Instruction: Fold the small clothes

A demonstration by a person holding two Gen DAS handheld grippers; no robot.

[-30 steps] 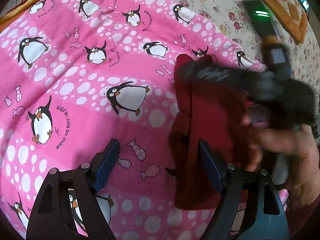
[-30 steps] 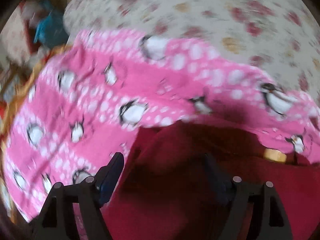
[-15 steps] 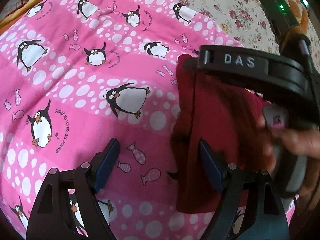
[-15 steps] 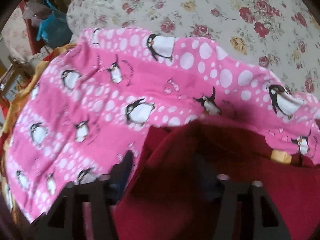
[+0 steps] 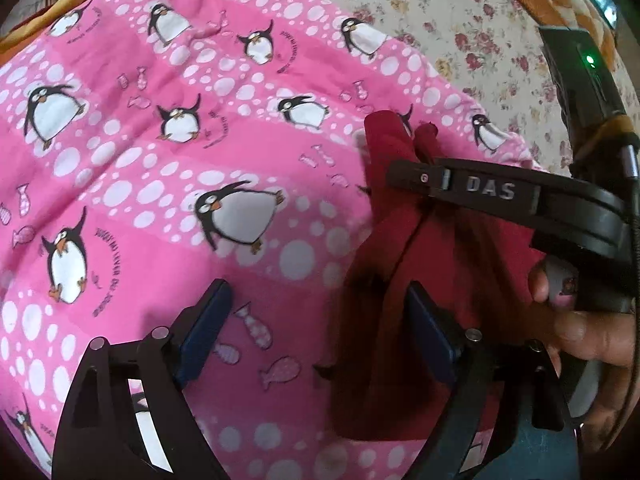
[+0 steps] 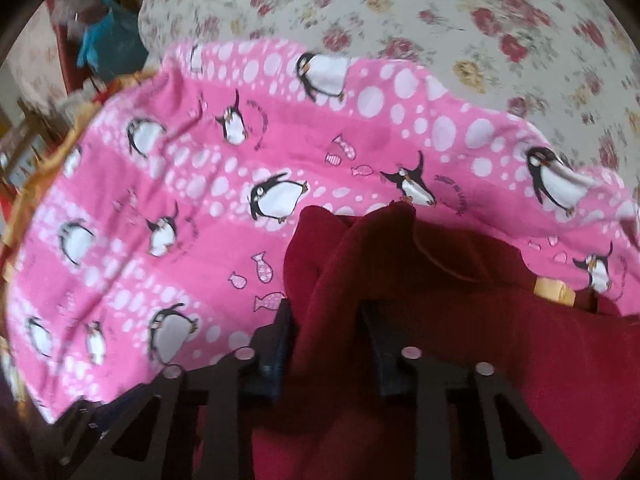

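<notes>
A small dark red garment [image 5: 404, 280] lies bunched on a pink penguin blanket [image 5: 168, 184]. My left gripper [image 5: 320, 332] is open, low over the blanket, its right finger against the garment's left edge. My right gripper [image 6: 328, 340] has closed on a raised fold of the red garment [image 6: 440, 320]; it also shows in the left wrist view [image 5: 404, 176] at the garment's far end, held by a hand [image 5: 580, 328]. A yellow tag [image 6: 554, 290] sits on the garment's right side.
The pink blanket [image 6: 160, 220] lies on a floral bedsheet [image 6: 400, 12]. An orange patterned pillow [image 5: 560, 4] is at the far right. Clutter and a blue object [image 6: 108, 48] stand beyond the bed's left edge.
My right gripper's jaws narrowed from wide open to pinching the garment's fold, which has risen and bunched. My left gripper stayed open in place.
</notes>
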